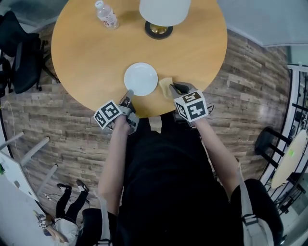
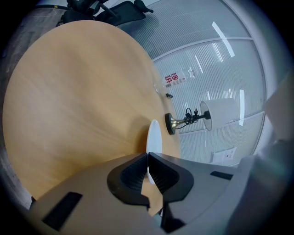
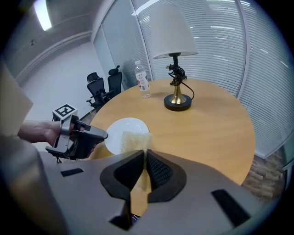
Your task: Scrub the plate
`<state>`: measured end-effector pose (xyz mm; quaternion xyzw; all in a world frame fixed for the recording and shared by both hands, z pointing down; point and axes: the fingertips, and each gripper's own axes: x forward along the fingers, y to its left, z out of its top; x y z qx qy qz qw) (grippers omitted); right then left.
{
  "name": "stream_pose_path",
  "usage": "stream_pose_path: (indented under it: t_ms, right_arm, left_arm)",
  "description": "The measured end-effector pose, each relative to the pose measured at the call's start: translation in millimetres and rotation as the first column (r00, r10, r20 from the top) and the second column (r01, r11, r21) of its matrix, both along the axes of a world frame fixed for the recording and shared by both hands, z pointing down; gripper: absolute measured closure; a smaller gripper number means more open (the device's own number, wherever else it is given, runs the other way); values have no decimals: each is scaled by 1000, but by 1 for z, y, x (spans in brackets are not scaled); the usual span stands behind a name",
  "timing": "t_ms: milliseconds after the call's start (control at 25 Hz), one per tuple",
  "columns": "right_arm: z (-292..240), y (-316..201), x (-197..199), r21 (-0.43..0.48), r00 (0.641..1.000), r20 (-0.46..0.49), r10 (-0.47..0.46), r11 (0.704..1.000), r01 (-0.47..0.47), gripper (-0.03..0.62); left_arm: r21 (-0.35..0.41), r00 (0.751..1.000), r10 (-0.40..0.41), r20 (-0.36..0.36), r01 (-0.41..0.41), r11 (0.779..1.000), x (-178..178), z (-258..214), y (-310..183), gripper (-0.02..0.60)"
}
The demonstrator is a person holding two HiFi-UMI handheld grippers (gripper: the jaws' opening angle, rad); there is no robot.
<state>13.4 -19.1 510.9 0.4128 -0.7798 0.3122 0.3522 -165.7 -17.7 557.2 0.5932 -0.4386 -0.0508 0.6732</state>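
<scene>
I see the left gripper (image 1: pixel 128 94) pinched closed on the near rim of the white plate (image 1: pixel 140 79), jaws stacked above and below the rim. The plate lies flat near the front edge of the round wooden table (image 1: pixel 86 53). The right gripper (image 1: pixel 172 88) is clamped on a yellow cloth (image 1: pixel 165 85), just beside the plate's right edge. A lamp (image 1: pixel 163 12) and a water bottle (image 1: pixel 106 14) stand at the far side

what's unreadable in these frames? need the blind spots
- plate: any dirt; its surface is washed out white in the head view and edge-on in the left gripper view.
- cloth: lower part behind the right gripper in its own view.
- bottle: label print too small, head view.
- lamp: base half under its shade, head view.
</scene>
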Motion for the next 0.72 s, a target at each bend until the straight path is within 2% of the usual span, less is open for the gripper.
stream_pose_path:
  t_ms: [320,560,720]
  right_arm:
    - [-36,-6,-47,21,993,55,103,994,-104,566]
    - [-54,1,-78,31,972,98,212,976,-216,566]
    - [-55,12,-92,17,954,124,273,961,-277,566]
  left_arm:
    - [-12,995,-87,-51,87,996,-71,14,-56,558]
    - [-25,987,-124,-101,122,992,-102,22,-90,558]
    - [-34,984,-129,-122,126,991,-107,24,-99,558]
